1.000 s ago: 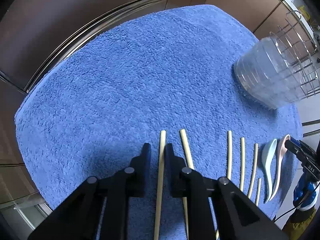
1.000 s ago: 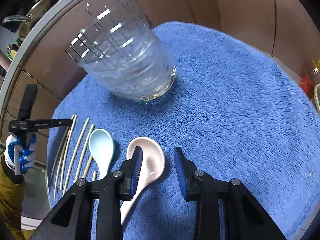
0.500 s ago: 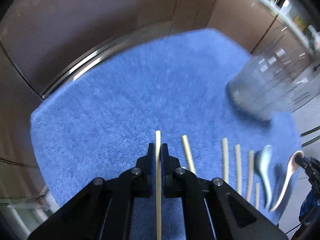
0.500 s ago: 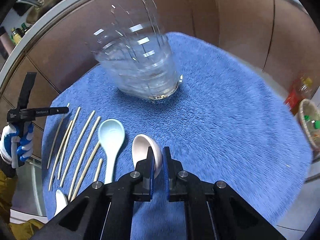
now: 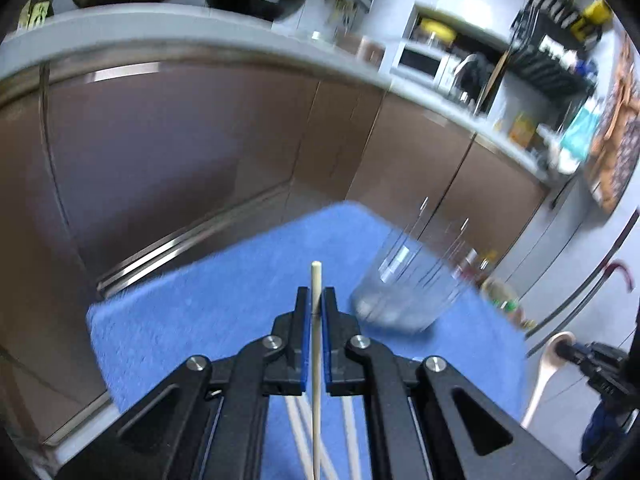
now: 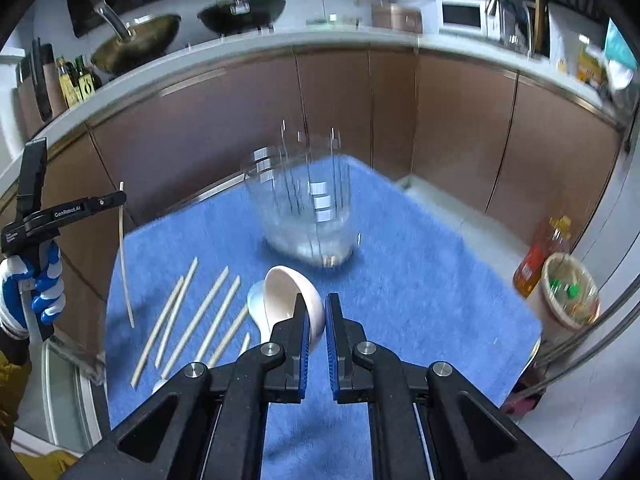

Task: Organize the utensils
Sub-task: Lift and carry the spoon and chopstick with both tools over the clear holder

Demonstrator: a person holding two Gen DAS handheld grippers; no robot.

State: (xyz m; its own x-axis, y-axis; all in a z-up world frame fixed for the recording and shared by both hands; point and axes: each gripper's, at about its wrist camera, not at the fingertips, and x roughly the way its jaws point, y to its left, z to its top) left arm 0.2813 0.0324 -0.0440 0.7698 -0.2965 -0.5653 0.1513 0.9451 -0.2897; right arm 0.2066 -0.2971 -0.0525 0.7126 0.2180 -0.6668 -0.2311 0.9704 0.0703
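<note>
**Both tools lifted off the towel, each with a catch**

The kitchen counter (image 6: 360,40) with its woks and the brown cabinet doors (image 5: 180,152) filled the upper part of both views, where a second before I had seen little but the blue towel (image 6: 420,300). The towel now lay lower and smaller in each view, with the clear glass cup (image 6: 308,220) standing on it, blurred.

My left gripper (image 5: 316,304) was pinched tight on one pale chopstick (image 5: 316,280), whose tip stuck out a little past the pads. A second ago that stick lay flat on the towel between spread jaws; now, seen from the right wrist, it hung clear of the cloth (image 6: 125,260), slanting down from the closed tip. My gloved left hand (image 6: 32,284) held the tool's handle at the left edge.

My right gripper (image 6: 316,320) had closed too, pressed on the rim of the pink-white spoon (image 6: 288,292), which earlier rested on the towel beside an open jaw. From the left wrist the spoon (image 5: 548,368) was raised, handle hanging down.

The other chopsticks (image 6: 208,316) and the light blue spoon (image 6: 256,308) lay on the towel in their row, left of the cup.
</note>
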